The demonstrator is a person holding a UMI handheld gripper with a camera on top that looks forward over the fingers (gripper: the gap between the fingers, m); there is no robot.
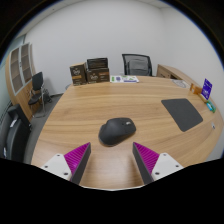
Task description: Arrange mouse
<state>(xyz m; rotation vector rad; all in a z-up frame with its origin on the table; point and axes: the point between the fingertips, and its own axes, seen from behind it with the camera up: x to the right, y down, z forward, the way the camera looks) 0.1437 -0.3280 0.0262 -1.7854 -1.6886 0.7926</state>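
Observation:
A black computer mouse [117,131] lies on the round wooden table [90,110], just ahead of my gripper [112,157] and between the lines of its two fingers. The fingers stand wide apart with their magenta pads [76,157] facing inward, and nothing is held between them. A dark grey mouse pad [184,112] lies flat on the table to the right, well beyond the right finger.
Several boxes [91,72] stand at the table's far edge with papers [126,78] beside them. A small blue box [207,89] sits at the far right. Black office chairs [136,64] stand behind the table and at the left [36,90]. A wooden cabinet [19,68] lines the left wall.

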